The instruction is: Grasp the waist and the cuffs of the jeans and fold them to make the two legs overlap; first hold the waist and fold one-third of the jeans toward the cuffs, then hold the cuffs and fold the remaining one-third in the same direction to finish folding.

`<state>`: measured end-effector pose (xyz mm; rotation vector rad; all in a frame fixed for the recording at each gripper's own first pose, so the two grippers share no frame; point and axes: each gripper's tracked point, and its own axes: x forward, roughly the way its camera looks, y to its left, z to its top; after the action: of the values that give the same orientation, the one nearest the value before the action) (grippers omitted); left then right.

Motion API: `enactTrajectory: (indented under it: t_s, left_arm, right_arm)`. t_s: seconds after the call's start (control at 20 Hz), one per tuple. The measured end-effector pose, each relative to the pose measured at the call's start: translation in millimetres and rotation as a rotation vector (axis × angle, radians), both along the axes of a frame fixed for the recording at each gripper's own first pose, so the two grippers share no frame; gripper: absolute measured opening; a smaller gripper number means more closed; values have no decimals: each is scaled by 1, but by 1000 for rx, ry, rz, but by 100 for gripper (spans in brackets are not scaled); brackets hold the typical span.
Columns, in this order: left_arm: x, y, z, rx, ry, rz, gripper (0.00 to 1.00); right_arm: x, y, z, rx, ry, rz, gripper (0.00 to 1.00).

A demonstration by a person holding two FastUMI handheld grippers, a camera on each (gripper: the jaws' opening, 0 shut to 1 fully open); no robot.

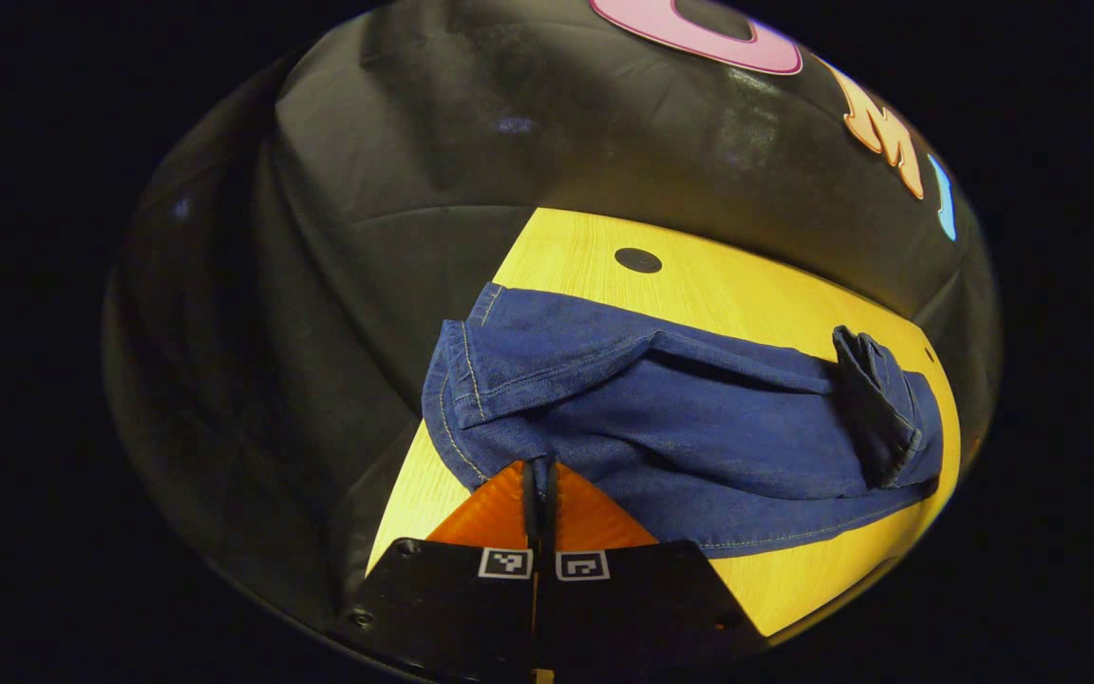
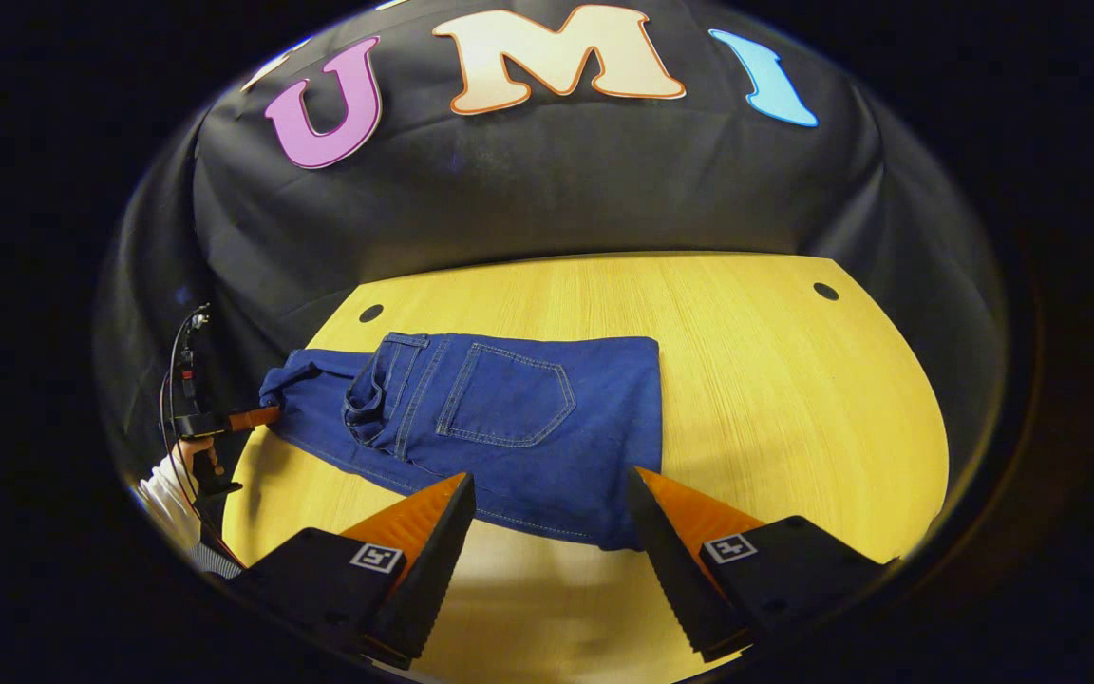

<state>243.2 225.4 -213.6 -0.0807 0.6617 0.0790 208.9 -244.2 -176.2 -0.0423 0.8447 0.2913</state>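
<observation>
1. Lying across the yellow wooden table (image 2: 775, 380), the jeans (image 2: 509, 418) are showing their back pocket (image 2: 507, 394) upward, with the legs already overlapped and the waist part doubled over toward the cuffs, so the first third appears folded.
2. Looking dark blue with pale stitching, the denim is lying mostly flat in the right gripper view, while the waistband (image 2: 386, 385) is bunching slightly at the fold.
3. Pinching at the cuff end (image 1: 471, 389), the left gripper (image 1: 539, 480) is showing its fingers pressed together with denim at their tips; whether cloth is truly caught between them cannot be told. It seems placed there to carry the cuffs over the last third.
4. Hovering near the folded edge (image 2: 642, 446), the right gripper (image 2: 552, 518) is standing wide open with nothing held, probably ready to steady or take the near corner.
5. Reaching in at the far left of the right gripper view, a hand (image 2: 198, 456) in a white sleeve (image 2: 162, 499) is holding the left gripper.
</observation>
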Motion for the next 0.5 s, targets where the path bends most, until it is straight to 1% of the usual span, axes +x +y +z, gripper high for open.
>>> enactTrajectory:
  t_s: [0.05, 0.1, 0.2, 0.25, 0.3, 0.35, 0.5]
  left_arm:
    - [0, -1, 1, -15, -13, 10, 0]
    - [0, -1, 4, -29, -20, 16, 0]
    - [1, -2, 11, -35, -47, 25, 0]
    - [3, -4, 15, -34, -66, 24, 0]
    - [3, -5, 22, -30, -84, 23, 0]
    - [1, -9, 29, -29, -95, 20, 0]
    - [4, -19, 48, -36, -142, 13, 0]
  right_arm:
    - [0, -1, 0, 2, 1, -2, 94]
    - [-1, -2, 0, 4, 2, -4, 99]
    - [-2, -3, -1, 3, 6, -4, 98]
    - [-2, -4, -1, 2, 6, -2, 94]
    - [-2, -4, 0, 3, 4, 0, 94]
    - [-2, -4, 1, 5, 4, 1, 99]
    - [-2, -7, 3, 7, 0, 8, 99]
